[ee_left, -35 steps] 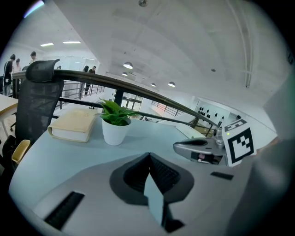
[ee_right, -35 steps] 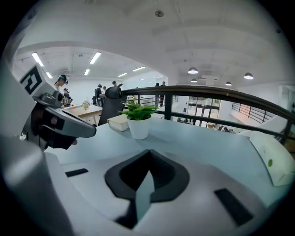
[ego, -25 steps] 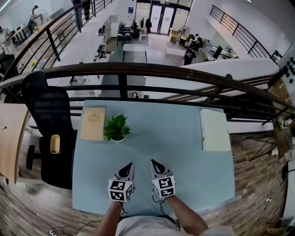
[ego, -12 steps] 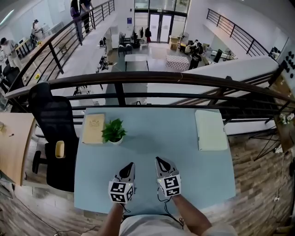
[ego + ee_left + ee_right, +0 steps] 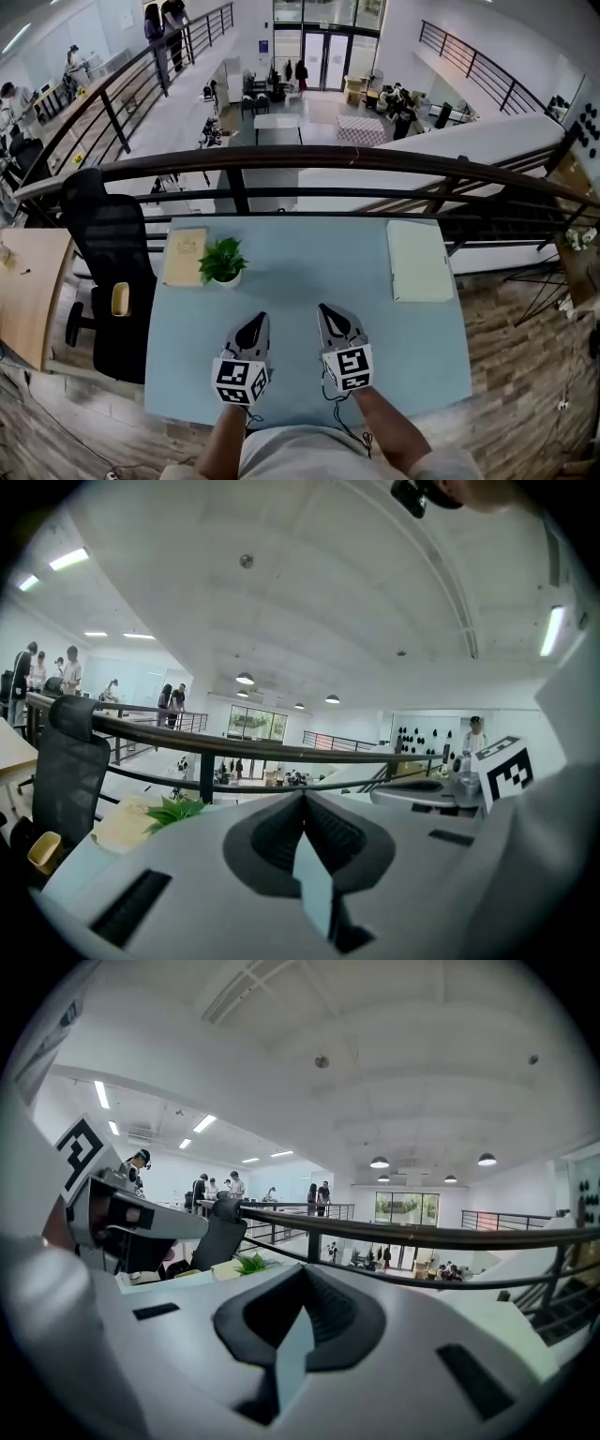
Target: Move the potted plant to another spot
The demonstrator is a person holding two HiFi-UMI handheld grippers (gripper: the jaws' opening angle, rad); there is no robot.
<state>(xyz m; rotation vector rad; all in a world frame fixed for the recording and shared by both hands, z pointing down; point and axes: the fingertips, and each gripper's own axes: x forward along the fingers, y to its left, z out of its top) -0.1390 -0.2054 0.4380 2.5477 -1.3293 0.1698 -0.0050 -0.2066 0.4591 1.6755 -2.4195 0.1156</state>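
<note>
The small potted plant (image 5: 223, 262) with green leaves in a white pot stands on the pale blue table (image 5: 309, 291) at its far left, next to a tan book (image 5: 184, 257). Its leaves also show in the left gripper view as the plant (image 5: 173, 811) and in the right gripper view as the plant (image 5: 251, 1264). My left gripper (image 5: 254, 325) and right gripper (image 5: 330, 314) hover side by side over the table's near middle, both shut and holding nothing. Both point roughly level toward the railing, well short of the plant.
A white book (image 5: 418, 260) lies at the table's far right. A dark railing (image 5: 309, 157) runs along the table's far edge, with an open hall below. A black office chair (image 5: 103, 244) with a yellow cup (image 5: 117, 299) stands left of the table.
Both grippers have risen above the table together and appear larger and nearer in the head view. The plant and books have not moved on the table.
</note>
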